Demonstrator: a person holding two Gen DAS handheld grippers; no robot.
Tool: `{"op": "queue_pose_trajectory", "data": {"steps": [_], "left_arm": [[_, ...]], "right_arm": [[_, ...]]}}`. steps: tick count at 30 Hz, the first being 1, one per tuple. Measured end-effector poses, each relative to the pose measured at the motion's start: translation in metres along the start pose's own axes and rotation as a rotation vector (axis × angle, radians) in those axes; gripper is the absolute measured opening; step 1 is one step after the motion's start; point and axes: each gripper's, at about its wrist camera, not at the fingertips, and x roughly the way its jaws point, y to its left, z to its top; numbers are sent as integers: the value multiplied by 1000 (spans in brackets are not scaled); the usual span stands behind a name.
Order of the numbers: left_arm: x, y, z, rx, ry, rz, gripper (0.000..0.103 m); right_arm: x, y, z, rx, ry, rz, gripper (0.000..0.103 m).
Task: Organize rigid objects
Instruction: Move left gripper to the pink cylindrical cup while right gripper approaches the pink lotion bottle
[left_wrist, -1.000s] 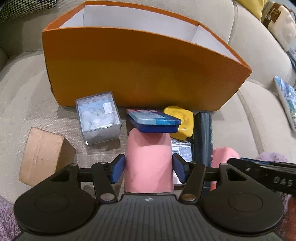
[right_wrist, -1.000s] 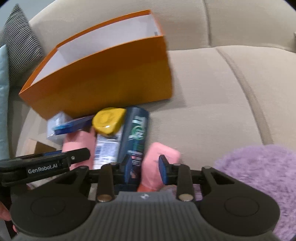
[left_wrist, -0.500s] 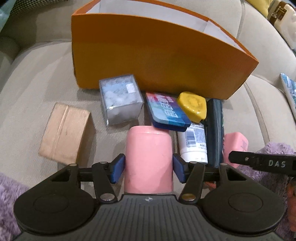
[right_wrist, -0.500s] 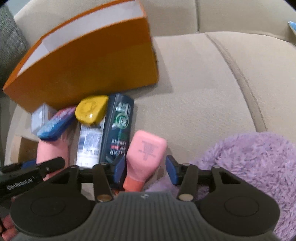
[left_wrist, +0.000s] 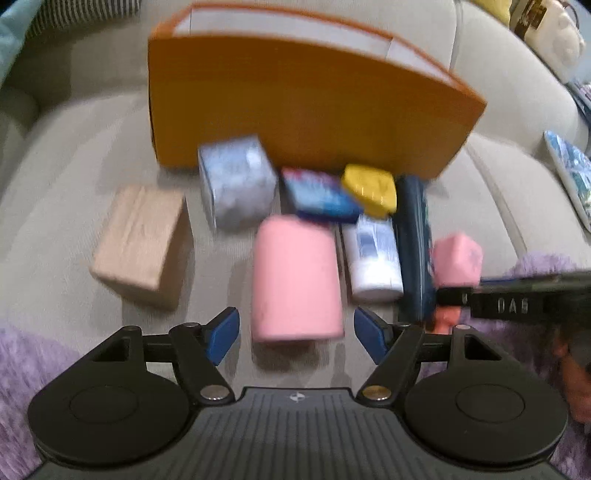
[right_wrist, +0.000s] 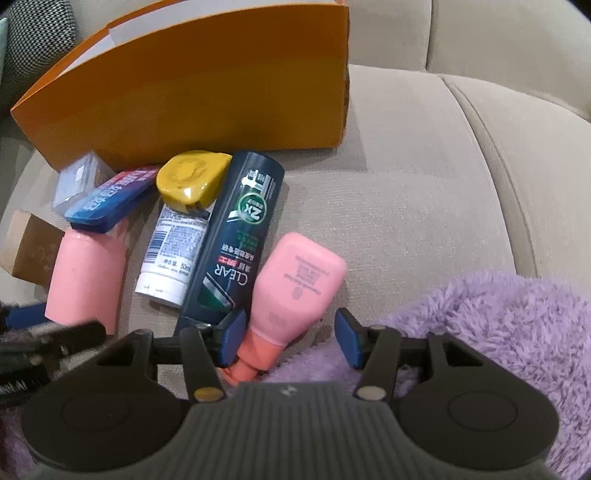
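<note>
Left wrist view: the left gripper (left_wrist: 295, 334) has just been opening, and its 2 blue pads now stand clear on either side of the near end of the pink cylinder (left_wrist: 295, 280), with a visible gap at each pad. A second ago the same pads sat tight against that cylinder, so it is now released and lies on its side on the beige sofa cushion (left_wrist: 74, 192). The camera also sits further back from the pile than before, and the frame is blurred. Beyond the cylinder lie the blue tin (left_wrist: 319, 197), the yellow case (left_wrist: 369, 188), the white tube (left_wrist: 373, 258), the dark bottle (left_wrist: 413, 243), the clear box (left_wrist: 236, 181) and the cardboard block (left_wrist: 138, 240), all in front of the orange box (left_wrist: 295, 107).

Right wrist view: the right gripper (right_wrist: 290, 341) has also been opening, though its spread has held over the last half second. The pink bottle (right_wrist: 295, 288) lies between the pads with its coral cap toward the camera; the left pad is at the bottle's neck, the right pad well clear of it. The bottle rests on the cushion beside the dark bottle, next to the purple fleece (right_wrist: 480, 332).

My reading: both pink items are set down outside the orange box, so nothing in view is yet packed away.
</note>
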Motion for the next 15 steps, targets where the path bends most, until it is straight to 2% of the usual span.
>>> {"op": "queue_pose_trajectory", "data": {"steps": [2,5,10,12,15], "left_arm": [[3,-2,3,10,1,9,83],[12,0,6,-2,21,11,72],[9,0,14,-8,-10,14,71],[12,2,16,-17,17,-4,62],[7,7,11,-42,58,-7,62]], "right_arm": [[-4,-1,0,11,2,11,55],[-3,-1,0,-6,2,7,55],[-1,-3,1,5,-5,6,55],[1,-3,2,9,-4,3,55],[-3,-5,2,18,-2,27,54]]}}
